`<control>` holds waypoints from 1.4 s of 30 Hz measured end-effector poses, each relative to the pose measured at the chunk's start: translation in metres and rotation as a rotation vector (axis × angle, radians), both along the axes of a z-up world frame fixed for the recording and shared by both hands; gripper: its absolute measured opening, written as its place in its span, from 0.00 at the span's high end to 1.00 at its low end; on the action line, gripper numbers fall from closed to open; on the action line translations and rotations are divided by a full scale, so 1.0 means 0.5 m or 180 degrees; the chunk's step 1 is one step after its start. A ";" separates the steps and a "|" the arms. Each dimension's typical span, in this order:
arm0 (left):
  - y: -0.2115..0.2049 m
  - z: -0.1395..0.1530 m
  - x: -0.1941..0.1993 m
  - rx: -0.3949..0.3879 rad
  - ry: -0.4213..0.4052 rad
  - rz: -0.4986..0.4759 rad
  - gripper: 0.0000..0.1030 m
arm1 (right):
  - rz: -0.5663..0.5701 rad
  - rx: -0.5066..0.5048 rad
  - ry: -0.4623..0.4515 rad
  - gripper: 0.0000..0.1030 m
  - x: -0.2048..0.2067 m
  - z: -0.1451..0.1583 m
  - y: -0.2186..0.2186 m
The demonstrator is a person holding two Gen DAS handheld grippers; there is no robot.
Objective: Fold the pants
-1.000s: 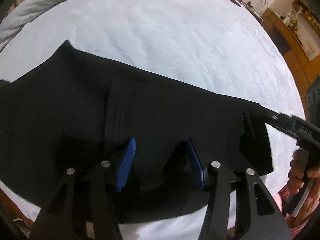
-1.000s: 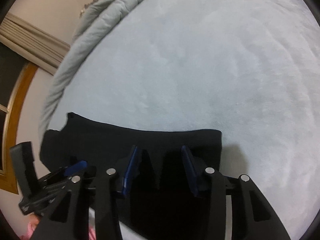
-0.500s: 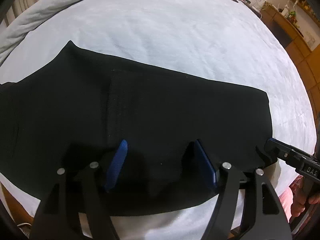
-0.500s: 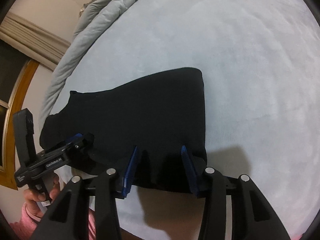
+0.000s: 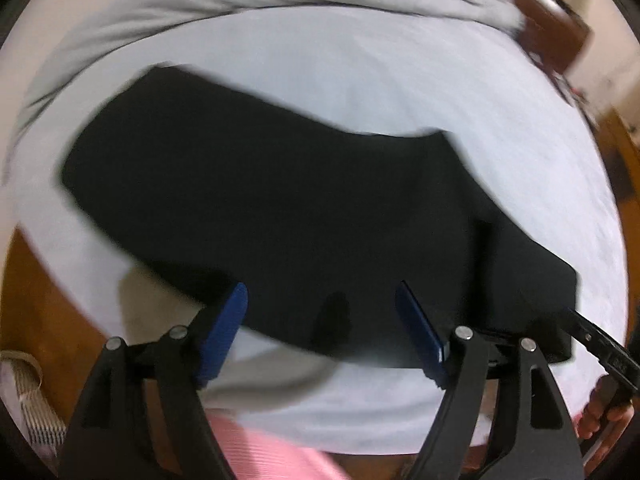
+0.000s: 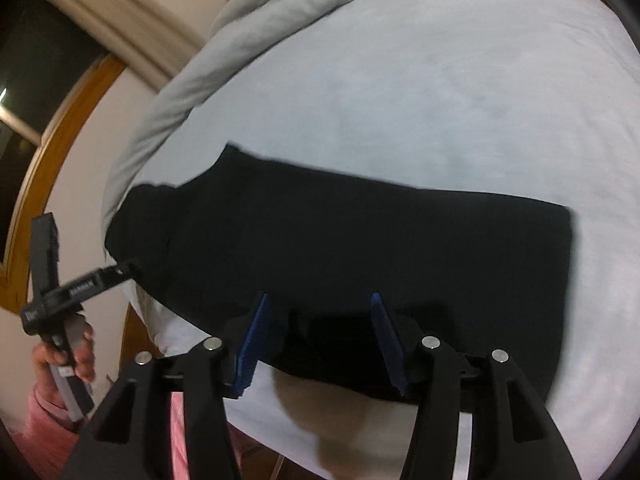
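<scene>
A bedroom with pale walls holds a bed (image 6: 460, 80) covered by a light grey-white sheet, which fills most of both views. A rolled grey duvet (image 5: 248, 4) lies bunched along the far edge of the bed, and a window with a wooden frame (image 6: 60, 140) shows dark at the left of the right wrist view. Brown wooden floor appears past the near edge of the bed in the left wrist view.

The black pants (image 5: 288, 208) lie flat on the sheet near the bed's near edge, folded into a long dark band that runs across both views. One end is a neat square corner at the right of the right wrist view (image 6: 520, 240); the other end is more uneven, with a small peak along its far edge.

The left tool (image 5: 320, 316) hangs over the near edge of the pants with its blue pads spread wide. Its jaws have just been opening; the pads press on nothing. The right tool (image 6: 316, 328) hangs over the near edge too, its blue pads apart. Its jaws have also just been opening, and the cloth lies loose beneath them, not pinched.

A hand in a pink sleeve (image 6: 64, 360) grips the left tool's handle, seen at the lower left of the right wrist view. The picture from the left wrist is blurred.
</scene>
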State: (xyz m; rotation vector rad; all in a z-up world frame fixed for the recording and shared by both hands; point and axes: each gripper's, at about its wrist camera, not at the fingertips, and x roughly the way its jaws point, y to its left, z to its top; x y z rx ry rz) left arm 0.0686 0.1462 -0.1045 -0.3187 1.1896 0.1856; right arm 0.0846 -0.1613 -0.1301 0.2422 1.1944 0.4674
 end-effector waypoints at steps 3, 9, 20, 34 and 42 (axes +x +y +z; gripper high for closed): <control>0.061 -0.017 -0.009 0.0007 0.0116 0.0195 0.23 | 0.0020 -0.0355 0.0125 0.48 0.014 -0.030 0.040; 0.203 -0.066 -0.014 -0.0218 0.0230 0.0674 0.20 | 0.0046 -0.0710 0.0268 0.41 0.028 -0.065 0.076; 0.287 -0.102 0.009 -0.1058 -0.0023 0.0952 0.19 | 0.0073 -0.0739 0.0270 0.38 0.025 -0.065 0.084; 0.280 -0.117 0.045 -0.1247 -0.0048 0.0985 0.21 | 0.0108 -0.0705 0.0218 0.33 0.020 -0.069 0.084; 0.290 -0.081 0.008 -0.1095 -0.0215 0.1207 0.62 | 0.0129 -0.0643 0.0201 0.32 0.020 -0.069 0.083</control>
